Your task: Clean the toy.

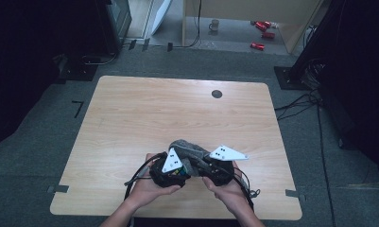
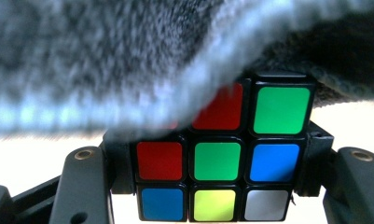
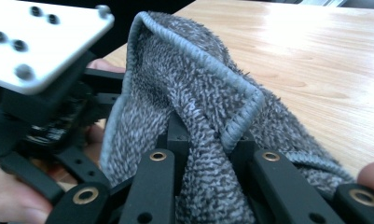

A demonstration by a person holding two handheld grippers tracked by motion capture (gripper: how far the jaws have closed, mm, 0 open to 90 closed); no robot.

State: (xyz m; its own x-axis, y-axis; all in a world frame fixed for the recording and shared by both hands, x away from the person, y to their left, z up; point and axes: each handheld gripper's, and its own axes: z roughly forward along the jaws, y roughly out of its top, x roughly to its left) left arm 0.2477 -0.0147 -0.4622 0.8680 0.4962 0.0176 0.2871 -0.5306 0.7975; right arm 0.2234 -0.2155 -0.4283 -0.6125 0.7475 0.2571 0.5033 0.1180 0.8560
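Two grippers sit close together near my edge of the table (image 1: 130, 109), both in the person's hands. In the high view I see the left gripper (image 1: 174, 171) and the right gripper (image 1: 211, 166) almost meeting, with a grey cloth (image 1: 189, 147) bunched between and just beyond them.

Along the left gripper (image 2: 215, 182) view I have a colour-sticker puzzle cube (image 2: 222, 161) clamped between the two black jaws, which press on its left and right sides. The face toward me shows red, green and blue in the middle row, blue, yellow and white in the bottom row, and red and green above. The cloth (image 2: 128, 60) hangs blurred over the top of the cube, covering its upper left corner and touching it.

Along the right gripper (image 3: 208, 154) view the jaws are drawn nearly together and pinch a fold of the cloth (image 3: 194, 93) between them. The cloth rises from the jaws in a peaked fold with a stitched hem, draped against the left gripper, whose pale three-cornered plate (image 3: 40, 37) stands at the upper left. A fingertip (image 3: 372, 176) shows at the right edge.

On the floor beyond the table I can see a mug (image 1: 214, 25) and some red cans (image 1: 262, 28).
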